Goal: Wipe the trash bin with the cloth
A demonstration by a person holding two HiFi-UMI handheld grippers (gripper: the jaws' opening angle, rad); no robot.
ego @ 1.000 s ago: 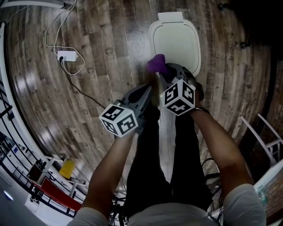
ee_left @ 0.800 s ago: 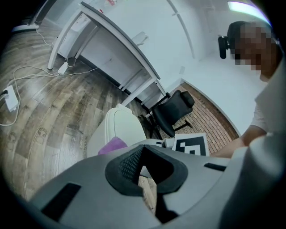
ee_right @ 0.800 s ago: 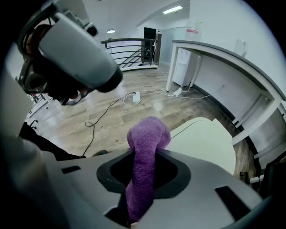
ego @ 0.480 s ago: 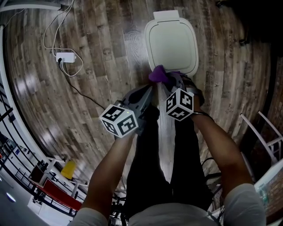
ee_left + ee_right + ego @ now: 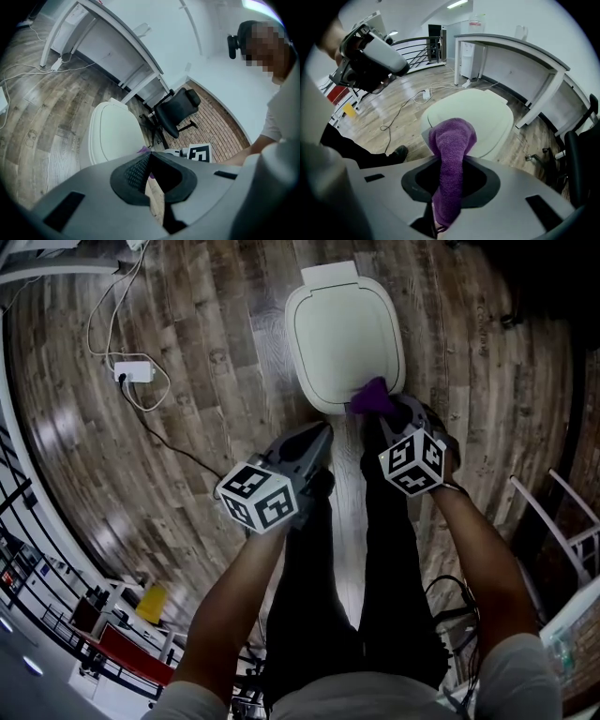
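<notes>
The white trash bin [image 5: 342, 334] stands on the wood floor with its lid down; it also shows as the bin [image 5: 112, 133] and the bin [image 5: 473, 119]. My right gripper [image 5: 382, 416] is shut on a purple cloth [image 5: 372, 397], and the cloth rests on the lid's near right edge. In the right gripper view the cloth [image 5: 452, 140] sticks out past the jaws and folds over onto the lid rim. My left gripper [image 5: 322, 432] hovers to the left, short of the bin, shut with nothing in it [image 5: 149, 157].
A white power strip [image 5: 131, 371] and its cables lie on the floor at the left. The person's dark legs and shoe [image 5: 319, 486] are just below the bin. A black office chair [image 5: 180, 110] and a white desk [image 5: 117, 51] stand beyond the bin.
My right gripper has slid the purple cloth rightwards along the lid's near edge, from the left corner to the right corner. The left gripper has barely moved.
</notes>
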